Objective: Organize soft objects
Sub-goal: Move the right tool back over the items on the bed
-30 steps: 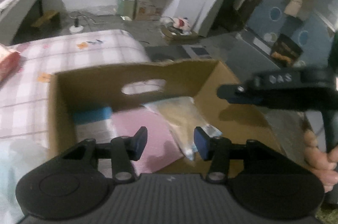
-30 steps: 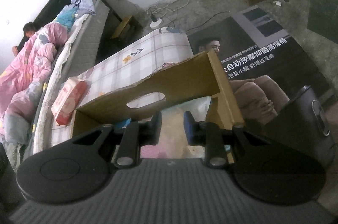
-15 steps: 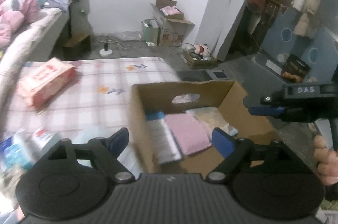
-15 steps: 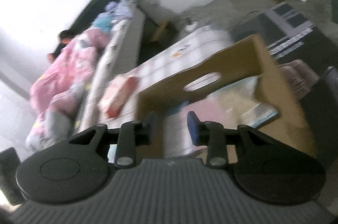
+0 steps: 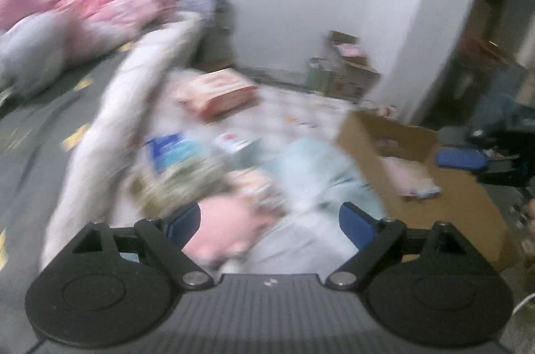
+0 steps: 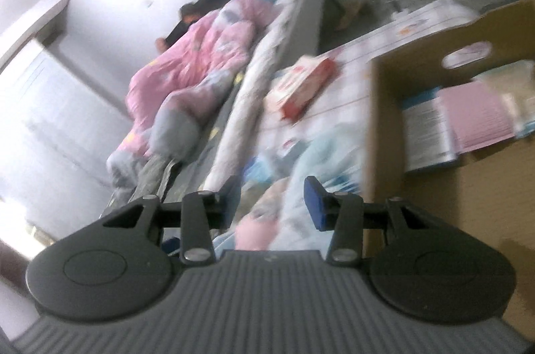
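A brown cardboard box with an oval hand-hole [image 6: 434,106] fills the right of the right wrist view, already holding a flat pink packet [image 6: 474,116], a white-and-blue packet [image 6: 424,130] beside it and a pale clear-wrapped packet [image 6: 511,86] toward the upper right, which suggests the sorting is partly done. Much appears left: on the checked pink-and-white bed cover [image 6: 337,116] at centre lie a red-and-white soft pack [image 6: 301,83], a light-blue soft bundle [image 6: 321,160] and a pink soft item [image 6: 257,230] low in the frame, all outside the box. In the left wrist view the same loose heap spreads across the centre, with the red-and-white soft pack [image 5: 217,95] above it and the box [image 5: 444,197] at the right. The left gripper [image 5: 269,220] stands spread wide over the pink and pale-blue heap, gripping nothing; the right gripper [image 6: 269,203] is likewise parted and empty, just beside the box's near wall. Motion blur smears the left wrist view heavily, so the items in the heap cannot be counted or told apart, and whether the left fingertips touch the fabric cannot be judged. The box's right side is cut off in the right wrist view, and its far corner is hidden.
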Demonstrator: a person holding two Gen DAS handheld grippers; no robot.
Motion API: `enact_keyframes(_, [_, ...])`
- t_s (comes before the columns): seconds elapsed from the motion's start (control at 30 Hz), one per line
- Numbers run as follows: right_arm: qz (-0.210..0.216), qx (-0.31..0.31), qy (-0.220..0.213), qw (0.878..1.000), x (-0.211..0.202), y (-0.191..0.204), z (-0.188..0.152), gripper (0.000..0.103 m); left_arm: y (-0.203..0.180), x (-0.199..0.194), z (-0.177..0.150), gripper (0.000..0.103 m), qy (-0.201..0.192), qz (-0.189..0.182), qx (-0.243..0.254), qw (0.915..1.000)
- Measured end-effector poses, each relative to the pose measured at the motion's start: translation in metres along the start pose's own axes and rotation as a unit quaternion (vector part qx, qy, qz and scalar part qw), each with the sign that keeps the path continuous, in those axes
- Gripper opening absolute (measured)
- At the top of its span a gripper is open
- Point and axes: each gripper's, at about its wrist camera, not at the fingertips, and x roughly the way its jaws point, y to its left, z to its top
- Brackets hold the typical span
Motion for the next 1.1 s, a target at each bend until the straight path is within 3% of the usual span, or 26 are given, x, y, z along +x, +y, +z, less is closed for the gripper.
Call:
enact_keyframes(0.1, [0.019, -0.018, 0.013, 1.000, 0.020, 0.027, -0.016, 0.042, 0.028, -0.009, -0.026, 0.091, 0.001, 0.024, -0.026, 0.9994])
enact_keyframes(0.23, [0.042, -0.023, 0.034, 0.998, 0.049, 0.051, -0.041, 0.042, 0.054, -0.012, -0.054, 0.091, 0.011, 0.029, -0.057, 0.9979])
enact_keyframes(0.43, [0.038, -0.004, 0.067, 0.997, 0.098, 0.063, -0.073, 0.042, 0.057, -0.005, -0.077, 0.090, 0.000, 0.048, -0.026, 0.9985])
enact_keyframes(0.8, [-0.036, 0.002, 0.087, 0.996, 0.173, 0.052, -0.075, 0.042, 0.051, 0.056, -0.042, 0.089, -0.003, 0.018, 0.036, 0.9992])
enact_keyframes(1.1, [-0.057, 0.037, 0.107, 0.992, 0.203, 0.029, -0.071, 0.042, 0.048, 0.108, -0.027, 0.088, 0.046, -0.012, 0.051, 0.9976])
